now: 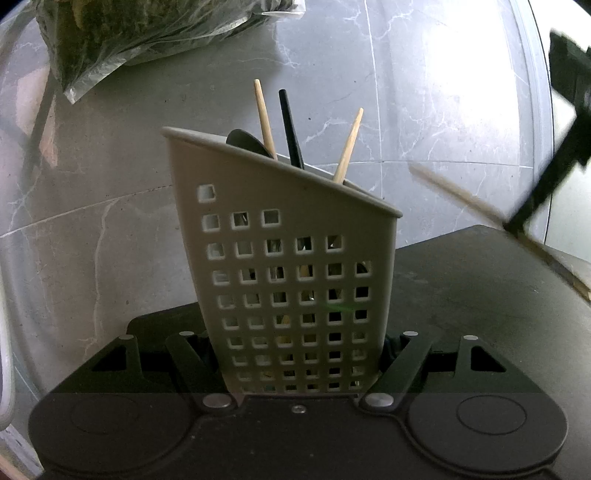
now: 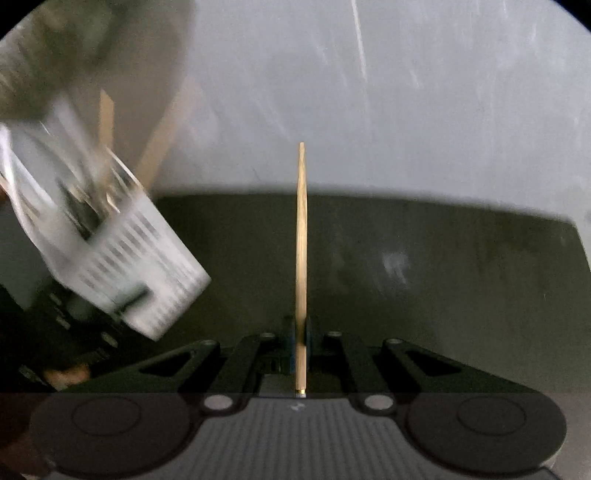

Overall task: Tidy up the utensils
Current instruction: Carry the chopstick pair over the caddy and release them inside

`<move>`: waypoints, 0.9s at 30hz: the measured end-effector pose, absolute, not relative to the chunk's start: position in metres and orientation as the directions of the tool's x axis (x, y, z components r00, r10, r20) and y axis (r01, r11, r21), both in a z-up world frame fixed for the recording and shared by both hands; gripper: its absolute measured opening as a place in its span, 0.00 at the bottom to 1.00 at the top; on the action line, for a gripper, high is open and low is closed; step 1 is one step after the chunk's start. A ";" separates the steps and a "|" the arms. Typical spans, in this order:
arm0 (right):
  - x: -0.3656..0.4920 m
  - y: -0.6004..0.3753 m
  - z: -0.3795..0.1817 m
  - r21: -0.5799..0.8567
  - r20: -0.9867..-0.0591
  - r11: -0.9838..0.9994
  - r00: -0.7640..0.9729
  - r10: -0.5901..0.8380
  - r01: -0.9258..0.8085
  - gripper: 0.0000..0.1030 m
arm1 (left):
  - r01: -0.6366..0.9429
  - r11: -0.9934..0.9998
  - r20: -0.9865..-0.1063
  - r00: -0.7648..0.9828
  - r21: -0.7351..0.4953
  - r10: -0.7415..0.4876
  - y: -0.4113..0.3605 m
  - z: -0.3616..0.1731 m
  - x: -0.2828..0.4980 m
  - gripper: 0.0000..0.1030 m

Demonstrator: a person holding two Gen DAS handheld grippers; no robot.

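the left gripper (image 1: 297,354) clamps the base of a pale grey plastic utensil caddy (image 1: 284,266), its jaws pressed on either side. the caddy has a slanted rim and a wall pierced with a grid of square holes. it stands upright on a dark matte tabletop (image 1: 461,295). from its top poke two slim, tapered wooden chopsticks (image 1: 265,118), a thin black stick (image 1: 291,129) and a rounded black spoon bowl (image 1: 245,142). the right gripper (image 2: 300,332) has its jaws nearly together, pinching a single wooden chopstick (image 2: 301,240), smooth and light brown, pointing straight ahead over the tabletop, to the right of the caddy. behind lies grey veined marble-look floor (image 1: 369,74) and a crinkled clear plastic bag (image 1: 147,33) of greens.
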State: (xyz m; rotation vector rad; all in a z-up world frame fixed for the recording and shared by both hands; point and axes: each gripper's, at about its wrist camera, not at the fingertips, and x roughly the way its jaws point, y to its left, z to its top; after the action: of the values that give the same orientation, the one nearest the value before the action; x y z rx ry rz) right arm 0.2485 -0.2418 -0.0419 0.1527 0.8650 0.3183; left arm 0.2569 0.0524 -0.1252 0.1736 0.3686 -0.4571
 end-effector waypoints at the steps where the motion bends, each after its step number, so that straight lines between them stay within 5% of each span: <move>1: 0.243 -0.239 -0.031 0.274 -0.685 0.936 0.639 0.351 -0.220 0.04 | 0.459 0.885 -0.385 0.833 0.081 -0.397 0.052 -0.125 0.257 0.74; 10: 0.229 -0.207 0.046 0.359 -0.340 0.854 0.800 0.495 -0.376 0.04 | 0.459 0.886 -0.381 0.833 0.073 -0.400 0.053 -0.126 0.258 0.74; 17: 0.248 -0.156 0.043 0.393 -0.110 0.777 0.814 0.571 -0.491 0.04 | 0.458 0.886 -0.382 0.833 0.072 -0.400 0.055 -0.126 0.256 0.74; 21: 0.266 -0.139 0.022 0.402 -0.058 0.763 0.818 0.573 -0.506 0.04 | 0.459 0.885 -0.381 0.834 0.075 -0.400 0.055 -0.126 0.256 0.74; 27: 0.273 -0.134 0.000 0.327 -0.120 0.777 0.792 0.599 -0.538 0.05 | 0.452 0.890 -0.379 0.836 0.068 -0.396 0.053 -0.126 0.257 0.74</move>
State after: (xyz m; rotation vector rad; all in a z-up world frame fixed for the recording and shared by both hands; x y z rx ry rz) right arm 0.2727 -0.1344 0.0001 0.2845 0.2232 0.6208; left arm 0.2565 0.0534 -0.1256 0.1576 0.3668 -0.4504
